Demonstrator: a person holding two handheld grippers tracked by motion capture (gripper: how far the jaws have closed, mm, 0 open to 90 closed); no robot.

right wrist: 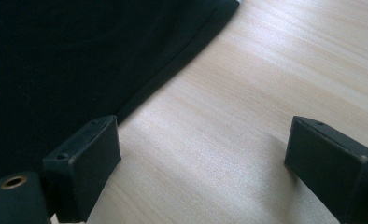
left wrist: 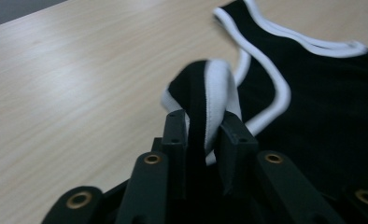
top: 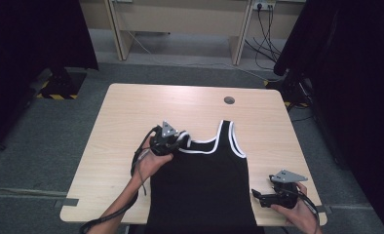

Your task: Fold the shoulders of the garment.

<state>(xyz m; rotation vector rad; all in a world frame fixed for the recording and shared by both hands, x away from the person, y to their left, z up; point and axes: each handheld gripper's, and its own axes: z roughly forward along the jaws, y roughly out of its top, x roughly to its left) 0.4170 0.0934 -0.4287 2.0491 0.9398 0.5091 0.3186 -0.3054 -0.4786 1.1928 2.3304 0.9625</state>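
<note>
A black tank top [top: 202, 180] with white trim lies flat on the light wooden table [top: 131, 112], its hem hanging over the near edge. My left gripper [top: 183, 138] is shut on the top's left shoulder strap [left wrist: 210, 88], which bunches up and loops between the jaws [left wrist: 203, 126]. The right strap [top: 235, 139] lies flat. My right gripper [top: 255, 195] sits low by the top's right side seam, jaws wide apart with only bare table between them [right wrist: 205, 140]. The black cloth's edge [right wrist: 173, 70] runs just past its left jaw.
A round cable hole [top: 229, 100] sits near the table's far edge. Beyond the table stand a wooden desk [top: 180, 19], hanging cables [top: 268, 29] and dark curtains [top: 346, 58] on both sides. Bare tabletop stretches left of the top.
</note>
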